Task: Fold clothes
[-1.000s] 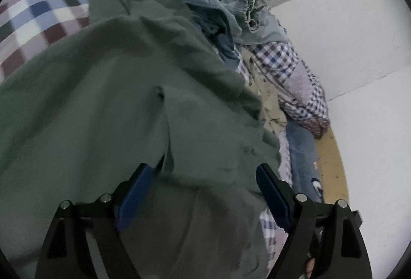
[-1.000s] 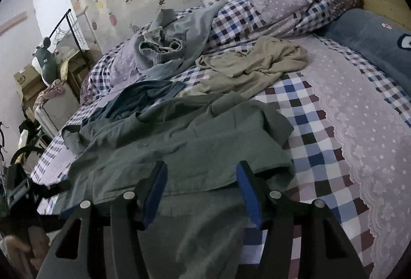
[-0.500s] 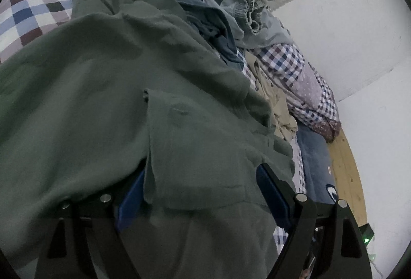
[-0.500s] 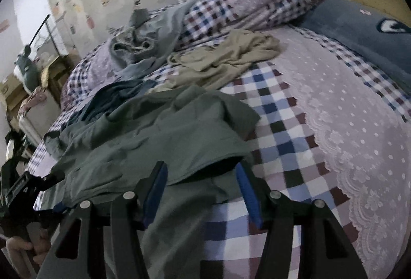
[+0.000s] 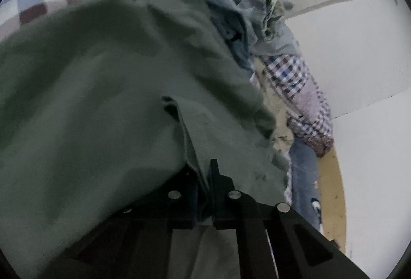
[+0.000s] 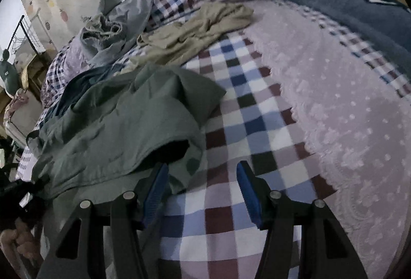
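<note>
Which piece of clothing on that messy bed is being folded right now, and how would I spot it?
Start at the checked bedspread and look to its near side, away from the blue pillow. The large dark green garment lies spread there, its edge pinched in the left gripper. Unlike the beige garment and the pale grey-blue one crumpled farther back, it is the darkest, largest and nearest.

Dim, flat indoor light, motion-blurred cloth, fisheye bending, dark vignetted corners

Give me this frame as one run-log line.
stage: grasp | left gripper: shut on green shirt edge | right gripper: open, beside shirt sleeve on checkered bedspread | fold: not started
</note>
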Demonstrator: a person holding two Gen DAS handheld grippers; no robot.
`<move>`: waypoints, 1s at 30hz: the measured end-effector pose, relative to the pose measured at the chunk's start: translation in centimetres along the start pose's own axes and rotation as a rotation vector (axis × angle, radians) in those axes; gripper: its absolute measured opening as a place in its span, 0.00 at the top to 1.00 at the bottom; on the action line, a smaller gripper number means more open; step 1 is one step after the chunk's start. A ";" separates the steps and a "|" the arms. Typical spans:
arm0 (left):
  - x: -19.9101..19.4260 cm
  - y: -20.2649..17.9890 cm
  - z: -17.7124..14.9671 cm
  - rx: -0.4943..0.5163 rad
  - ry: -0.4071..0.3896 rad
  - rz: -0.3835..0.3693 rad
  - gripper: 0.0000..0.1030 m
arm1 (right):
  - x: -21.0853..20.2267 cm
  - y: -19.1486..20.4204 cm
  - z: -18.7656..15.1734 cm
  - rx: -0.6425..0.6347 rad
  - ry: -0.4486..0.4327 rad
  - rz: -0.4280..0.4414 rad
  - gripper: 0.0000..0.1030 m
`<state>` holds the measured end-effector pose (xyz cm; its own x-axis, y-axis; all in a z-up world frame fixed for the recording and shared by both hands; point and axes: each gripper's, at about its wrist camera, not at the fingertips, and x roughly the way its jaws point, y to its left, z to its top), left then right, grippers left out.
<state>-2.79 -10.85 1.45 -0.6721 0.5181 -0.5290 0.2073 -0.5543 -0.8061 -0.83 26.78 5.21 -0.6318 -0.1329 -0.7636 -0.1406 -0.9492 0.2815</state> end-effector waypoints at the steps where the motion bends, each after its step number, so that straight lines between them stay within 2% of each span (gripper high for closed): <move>1: -0.4 -0.5 0.4 0.020 -0.013 -0.013 0.97 | 0.2 0.2 -0.1 -0.010 0.008 0.000 0.42; 6: -3.4 -2.4 3.4 0.104 -0.142 -0.066 0.98 | 1.0 1.6 -0.6 -0.055 0.044 0.010 0.42; 11: -6.8 0.0 7.3 0.043 -0.289 -0.027 0.98 | 1.7 3.0 -1.2 -0.120 0.064 -0.003 0.42; 17: -5.8 2.9 8.6 -0.013 -0.260 0.065 0.98 | 2.7 4.5 -1.4 -0.187 0.073 -0.030 0.42; 20: -5.0 3.0 8.8 -0.011 -0.237 0.084 0.98 | 3.1 5.3 -1.4 -0.235 0.065 -0.038 0.44; 21: -5.0 3.1 8.8 -0.013 -0.234 0.084 0.98 | 3.2 5.5 -1.4 -0.253 0.066 -0.041 0.58; 22: -4.8 2.9 8.8 -0.013 -0.233 0.087 0.98 | 3.3 5.8 -1.4 -0.271 0.067 -0.043 0.87; 23: -4.7 2.9 8.9 -0.012 -0.232 0.092 0.98 | 3.2 6.0 -1.4 -0.289 0.064 -0.058 0.97; 28: -5.0 3.0 8.6 -0.005 -0.230 0.095 0.98 | -0.6 6.5 -0.6 -0.390 0.016 -0.157 0.97; 30: -4.6 2.8 8.5 0.012 -0.214 0.126 0.98 | -0.9 6.6 -0.7 -0.437 0.068 -0.168 0.97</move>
<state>-5.13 -20.30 3.84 -0.7772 0.2950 -0.5558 0.2913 -0.6143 -0.7334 -0.61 20.39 7.36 -0.5745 0.0282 -0.8180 0.1068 -0.9883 -0.1091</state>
